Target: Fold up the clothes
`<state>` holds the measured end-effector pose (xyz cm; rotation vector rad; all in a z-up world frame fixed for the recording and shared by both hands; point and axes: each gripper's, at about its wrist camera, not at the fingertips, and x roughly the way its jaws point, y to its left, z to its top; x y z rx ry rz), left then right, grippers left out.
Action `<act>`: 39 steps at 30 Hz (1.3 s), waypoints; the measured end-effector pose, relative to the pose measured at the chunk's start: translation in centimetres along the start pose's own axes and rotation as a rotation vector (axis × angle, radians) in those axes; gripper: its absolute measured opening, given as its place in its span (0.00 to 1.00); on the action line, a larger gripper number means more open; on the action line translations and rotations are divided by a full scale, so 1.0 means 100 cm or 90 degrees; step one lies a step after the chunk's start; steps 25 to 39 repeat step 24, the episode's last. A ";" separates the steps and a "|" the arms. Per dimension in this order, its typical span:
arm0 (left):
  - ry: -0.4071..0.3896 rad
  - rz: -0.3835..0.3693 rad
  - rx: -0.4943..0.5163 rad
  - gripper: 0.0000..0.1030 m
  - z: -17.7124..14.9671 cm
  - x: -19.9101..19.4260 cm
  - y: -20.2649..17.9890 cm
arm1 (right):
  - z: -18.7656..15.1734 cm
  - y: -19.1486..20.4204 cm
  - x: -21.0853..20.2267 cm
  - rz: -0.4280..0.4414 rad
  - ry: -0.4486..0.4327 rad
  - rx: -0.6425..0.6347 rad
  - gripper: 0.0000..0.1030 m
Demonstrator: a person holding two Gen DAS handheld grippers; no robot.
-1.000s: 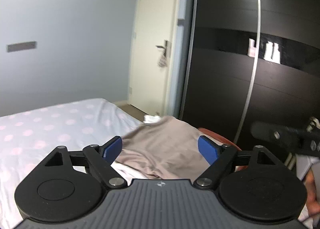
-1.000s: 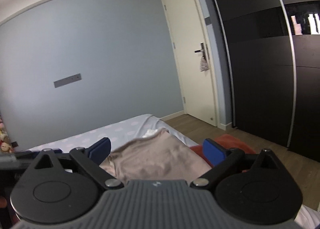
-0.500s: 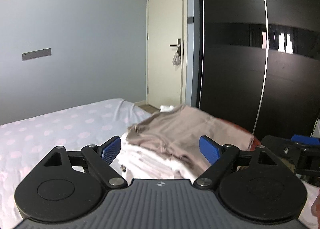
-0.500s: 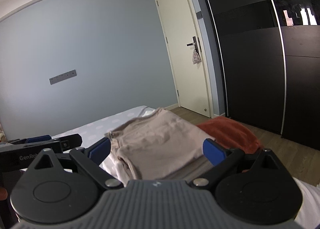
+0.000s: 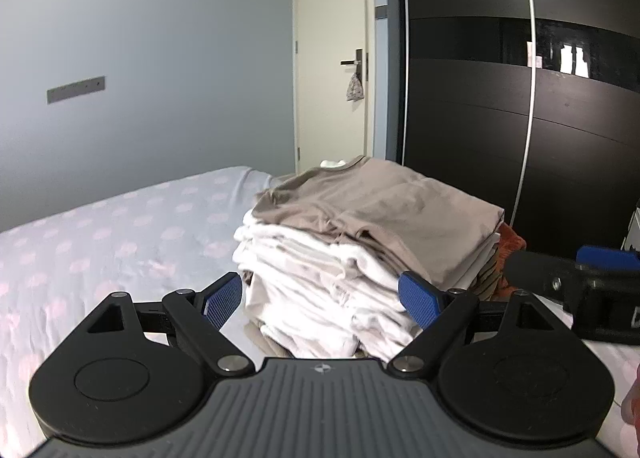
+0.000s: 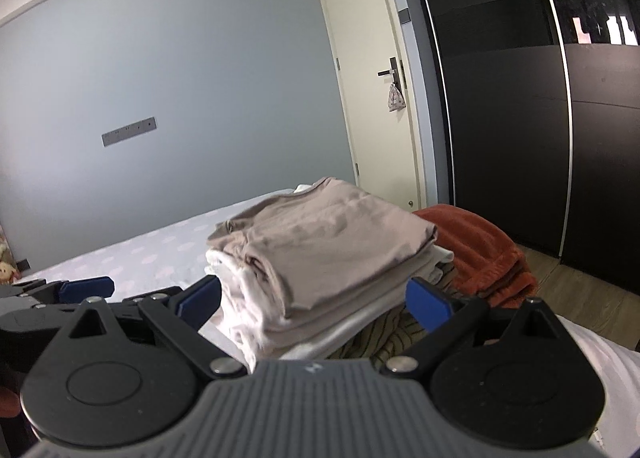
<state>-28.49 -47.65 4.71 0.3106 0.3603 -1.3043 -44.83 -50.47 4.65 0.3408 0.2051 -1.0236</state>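
Left wrist view shows the left gripper (image 5: 320, 298) with fingers spread wide and empty before a stack of folded clothes (image 5: 360, 250) on the bed (image 5: 100, 242). The right gripper (image 6: 316, 302) likewise gapes, holding nothing. The beige top garment (image 6: 320, 234) looks soft, light and floppy; pinching a folded edge likely works best.

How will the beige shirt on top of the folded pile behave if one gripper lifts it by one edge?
The beige shirt is thin, creased cloth, so it would probably sag and unfold. It looks light. The pile under it has uneven edges, so dragging may shift it.
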 end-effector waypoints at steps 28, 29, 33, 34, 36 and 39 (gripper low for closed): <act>0.011 -0.008 -0.014 0.83 -0.001 -0.008 0.000 | -0.014 0.008 -0.012 0.015 0.017 -0.017 0.97; 0.011 -0.008 -0.014 0.83 -0.001 -0.008 0.000 | -0.014 0.008 -0.012 0.015 0.017 -0.017 0.97; 0.011 -0.008 -0.014 0.83 -0.001 -0.008 0.000 | -0.014 0.008 -0.012 0.015 0.017 -0.017 0.97; 0.011 -0.008 -0.014 0.83 -0.001 -0.008 0.000 | -0.014 0.008 -0.012 0.015 0.017 -0.017 0.97; 0.011 -0.008 -0.014 0.83 -0.001 -0.008 0.000 | -0.014 0.008 -0.012 0.015 0.017 -0.017 0.97; 0.011 -0.008 -0.014 0.83 -0.001 -0.008 0.000 | -0.014 0.008 -0.012 0.015 0.017 -0.017 0.97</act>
